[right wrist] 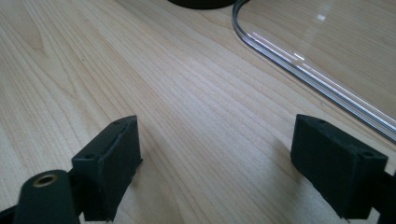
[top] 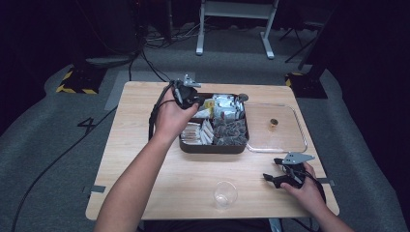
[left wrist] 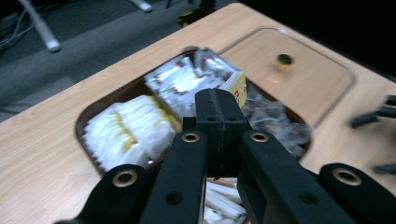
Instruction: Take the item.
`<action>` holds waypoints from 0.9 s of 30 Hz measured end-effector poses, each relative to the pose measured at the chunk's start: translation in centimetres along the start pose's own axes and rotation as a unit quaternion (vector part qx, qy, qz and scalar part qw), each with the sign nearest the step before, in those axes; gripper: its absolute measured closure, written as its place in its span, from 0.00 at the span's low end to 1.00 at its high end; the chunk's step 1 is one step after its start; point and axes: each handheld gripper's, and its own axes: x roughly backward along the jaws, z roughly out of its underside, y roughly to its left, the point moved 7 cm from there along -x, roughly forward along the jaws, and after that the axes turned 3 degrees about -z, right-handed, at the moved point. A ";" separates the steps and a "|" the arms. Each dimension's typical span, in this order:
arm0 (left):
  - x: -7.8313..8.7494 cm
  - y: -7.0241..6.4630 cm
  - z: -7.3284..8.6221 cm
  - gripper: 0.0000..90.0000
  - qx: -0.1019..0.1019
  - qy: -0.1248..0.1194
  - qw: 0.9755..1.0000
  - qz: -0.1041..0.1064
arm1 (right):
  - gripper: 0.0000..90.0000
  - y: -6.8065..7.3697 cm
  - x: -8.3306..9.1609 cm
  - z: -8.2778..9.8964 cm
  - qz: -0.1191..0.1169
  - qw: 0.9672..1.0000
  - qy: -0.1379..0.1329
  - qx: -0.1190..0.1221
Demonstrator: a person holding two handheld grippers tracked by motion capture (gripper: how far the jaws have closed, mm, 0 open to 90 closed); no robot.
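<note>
On my left side, my left hand (top: pixel 170 116) carries the left gripper (top: pixel 189 98) out over the far left part of the dark tray (top: pixel 212 146), which sits near the middle of the wooden table (top: pixel 140 145). In the left gripper view I see its 2 black jaws pressed flat against each other with no gap and nothing between them, so it is clenched on nothing, poised above the tray's contents. Beneath it I make out white sachets (left wrist: pixel 126 128) stacked in the tray's left compartment, more white packets with red and green print (left wrist: pixel 180 81) beyond them, and a yellow-edged packet (left wrist: pixel 238 86) just past the jaw tips; darker clear-wrapped pieces (left wrist: pixel 275 121) fill the right side, though blur keeps me from saying what they are. Moving right, a clear plastic cup (top: pixel 225 194) stands upright near the table's near edge, well apart from the tray. Touching the tray's right side lies a transparent lid (top: pixel 300 135), flat on the table, with a small gold knob (top: pixel 273 123) at its middle. Farthest right, my right hand (top: pixel 304 189) holds the right gripper (top: pixel 276 170) low over bare wood near the lid's near corner. In the right gripper view its jaws stand wide apart, released, with wood grain between them and the lid's curved rim (right wrist: pixel 299 60) just ahead.
</note>
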 end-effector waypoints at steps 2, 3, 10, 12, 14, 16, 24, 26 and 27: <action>0.5 -0.9 0.1 1.00 -0.012 -0.004 1.000 0.007 | 0.18 0.0 0.0 0.0 0.000 1.000 0.000 0.000; 0.5 -0.9 0.1 1.00 -0.012 -0.004 1.000 0.007 | 0.18 0.0 0.0 0.0 0.000 1.000 0.000 0.000; 3.0 -4.3 1.2 1.00 -0.057 -0.021 0.997 0.053 | 0.18 0.0 0.0 0.0 0.000 1.000 0.000 0.000; 3.6 -5.0 1.7 1.00 -0.065 -0.021 0.996 0.060 | 0.18 0.0 0.0 0.0 0.000 1.000 0.000 0.000; 4.0 -5.6 2.3 1.00 -0.069 -0.024 0.995 0.070 | 0.18 0.0 0.0 0.0 0.000 1.000 0.000 0.000; 4.4 -6.1 2.8 1.00 -0.073 -0.026 0.994 0.082 | 0.18 0.0 0.0 0.0 0.000 1.000 0.000 0.000; 5.7 -8.5 5.2 1.00 -0.092 -0.036 0.988 0.122 | 0.18 0.0 0.0 0.0 0.000 1.000 0.000 0.000; 5.8 -9.2 5.9 1.00 -0.091 -0.039 0.986 0.133 | 0.18 0.0 0.0 0.0 0.000 1.000 0.000 0.000; 5.8 -9.5 6.2 1.00 -0.092 -0.040 0.985 0.138 | 0.18 0.0 0.0 0.0 0.000 1.000 0.000 0.000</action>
